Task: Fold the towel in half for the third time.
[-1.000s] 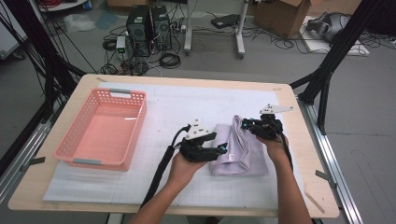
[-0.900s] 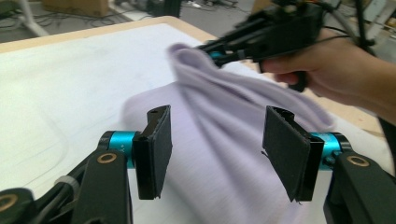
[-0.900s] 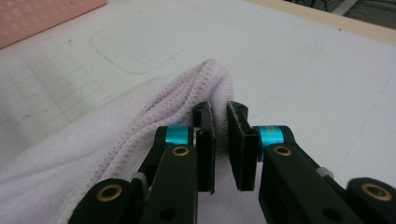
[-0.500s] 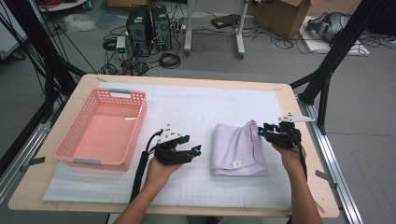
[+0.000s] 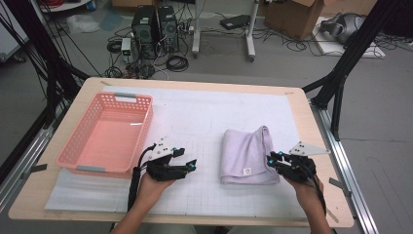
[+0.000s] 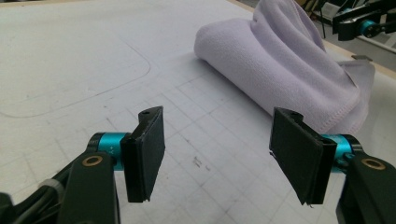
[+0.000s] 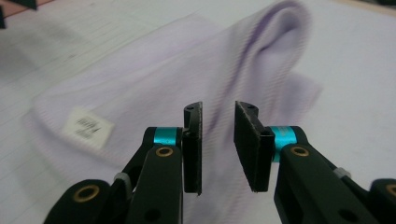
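Lilac towel [image 5: 246, 155] folded, soft fleece, white label near front edge.

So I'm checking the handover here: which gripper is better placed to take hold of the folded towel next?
The right gripper, probably. It sits at the lilac towel's right edge, its narrowly parted fingers aimed at the cloth, with nothing between them. The left gripper rests on the mat, apart from the towel, fingers wide.

No readable text is found. A white tag [image 7: 88, 127] is sewn on the towel [image 7: 154, 79], but its print is too blurred to be read.
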Motion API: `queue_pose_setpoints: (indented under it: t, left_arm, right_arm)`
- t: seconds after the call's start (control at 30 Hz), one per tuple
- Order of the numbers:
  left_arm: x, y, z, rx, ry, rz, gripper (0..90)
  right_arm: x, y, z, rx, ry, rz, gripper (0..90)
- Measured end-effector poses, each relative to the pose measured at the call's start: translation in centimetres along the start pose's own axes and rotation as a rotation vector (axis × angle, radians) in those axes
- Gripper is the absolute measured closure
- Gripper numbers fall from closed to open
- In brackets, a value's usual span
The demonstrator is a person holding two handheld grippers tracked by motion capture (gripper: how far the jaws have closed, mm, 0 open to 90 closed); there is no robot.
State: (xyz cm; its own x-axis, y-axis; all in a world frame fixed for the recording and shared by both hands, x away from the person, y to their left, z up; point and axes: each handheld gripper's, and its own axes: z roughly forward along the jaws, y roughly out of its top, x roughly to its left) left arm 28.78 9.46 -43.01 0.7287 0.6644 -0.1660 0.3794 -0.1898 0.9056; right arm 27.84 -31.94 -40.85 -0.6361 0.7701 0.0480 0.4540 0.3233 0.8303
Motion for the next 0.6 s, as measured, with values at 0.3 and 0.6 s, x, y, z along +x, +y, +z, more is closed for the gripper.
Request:
queue_pose_setpoints:
  t: [0.3, 0.6]
  left_arm:
    - [-0.1, -0.2, -1.0, -0.008, 0.011, 0.004, 36.1]
    - [0.5, -0.5, -1.3, -0.010, 0.028, -0.016, 36.2]
  right_arm:
    - [1.8, -0.9, 2.1, 0.114, -0.081, 0.005, 61.2]
    - [2.0, -1.1, 1.1, 0.120, -0.110, 0.002, 85.7]
